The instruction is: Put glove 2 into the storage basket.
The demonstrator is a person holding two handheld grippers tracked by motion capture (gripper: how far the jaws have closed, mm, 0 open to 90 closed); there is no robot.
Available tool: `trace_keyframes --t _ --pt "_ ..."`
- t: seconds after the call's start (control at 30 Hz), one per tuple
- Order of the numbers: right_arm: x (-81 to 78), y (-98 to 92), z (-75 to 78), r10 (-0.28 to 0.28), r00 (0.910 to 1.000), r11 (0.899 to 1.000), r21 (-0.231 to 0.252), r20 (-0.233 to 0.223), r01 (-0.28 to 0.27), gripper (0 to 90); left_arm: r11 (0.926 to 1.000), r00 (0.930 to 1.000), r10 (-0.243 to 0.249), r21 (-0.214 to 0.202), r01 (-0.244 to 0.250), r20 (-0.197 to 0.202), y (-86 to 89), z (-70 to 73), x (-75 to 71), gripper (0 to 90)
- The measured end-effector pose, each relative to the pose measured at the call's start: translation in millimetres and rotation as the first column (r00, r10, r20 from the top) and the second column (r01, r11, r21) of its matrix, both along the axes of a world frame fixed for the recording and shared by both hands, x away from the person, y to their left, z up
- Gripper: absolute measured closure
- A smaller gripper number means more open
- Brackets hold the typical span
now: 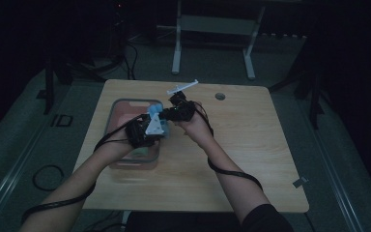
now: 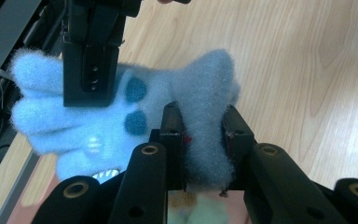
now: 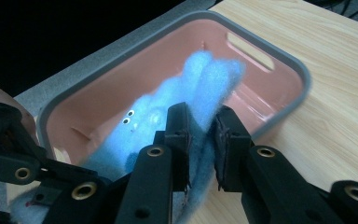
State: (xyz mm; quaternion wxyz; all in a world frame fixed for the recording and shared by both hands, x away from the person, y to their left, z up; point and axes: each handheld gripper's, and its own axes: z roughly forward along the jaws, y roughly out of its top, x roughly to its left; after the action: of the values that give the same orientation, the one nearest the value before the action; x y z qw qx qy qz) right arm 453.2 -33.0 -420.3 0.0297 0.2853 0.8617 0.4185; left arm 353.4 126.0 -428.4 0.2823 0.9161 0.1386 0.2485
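A pink, grey-rimmed tub (image 1: 117, 104) sits on the wooden table (image 1: 251, 140).

Plush toy (image 2: 98, 116): lower body cut off by bottom edge in left gripper view; part hidden behind right tongs (image 2: 91, 65).
Bin (image 3: 177, 60): near corner hidden behind toy.
High view: toy too small to make out.

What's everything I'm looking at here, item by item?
Plush toy: one, light blue with darker blue spots and small eyes, held up between the two grippers beside the bin.
Bin: one, pink inside with a grey rim, on the left part of the table.
Table: one, light wood, centre.
Hole: one, grey, round, near the table's far edge.
Stand: one, white legs, on the floor beyond the table.
Left gripper: one, black, jaws shut on the plush toy.
Right gripper: one, black, jaws shut on the plush toy.
Forearms: two, entering from the bottom, cables trailing.
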Motion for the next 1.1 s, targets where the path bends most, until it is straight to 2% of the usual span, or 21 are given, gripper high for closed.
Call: trace_keyframes --t 0.3,0.47,0.67,0.87,1.03,1.1 --pt "-0.9 34.9 -7.1 0.044 0.9989 0.999 0.009 -0.015 -0.044 77.7 0.9993 0.999 0.038 0.005 -0.038 -0.022 31.7 -5.5 -6.8 75.7" --pt "-0.4 50.5 -10.4 0.074 0.9967 0.997 0.015 -0.033 -0.073 77.6 0.9981 0.9979 0.061 0.0 -0.061 -0.022 45.2 -8.5 -12.4 75.7" --pt "-0.3 62.9 -16.8 0.093 0.9949 0.996 0.02 -0.041 -0.092 77.5 0.9974 0.9964 0.071 0.003 -0.071 -0.045 56.0 -16.7 -12.7 75.7" --pt "6.7 66.6 -41.2 0.074 0.9933 0.997 -0.004 -0.088 -0.075 77.5 0.9976 0.9953 0.066 0.023 -0.065 -0.071 54.0 -36.1 -5.4 75.6" --pt "13.3 69.3 -57.1 0.058 0.9924 0.998 -0.016 -0.109 -0.06 77.5 0.9972 0.9922 0.075 0.003 -0.075 -0.099 55.9 -51.6 2.0 75.5" --pt "15.0 71.9 -63.1 0.055 0.9916 0.998 -0.034 -0.117 -0.059 77.4 0.997 0.991 0.077 0.009 -0.077 -0.109 57.0 -56.9 3.5 75.5"
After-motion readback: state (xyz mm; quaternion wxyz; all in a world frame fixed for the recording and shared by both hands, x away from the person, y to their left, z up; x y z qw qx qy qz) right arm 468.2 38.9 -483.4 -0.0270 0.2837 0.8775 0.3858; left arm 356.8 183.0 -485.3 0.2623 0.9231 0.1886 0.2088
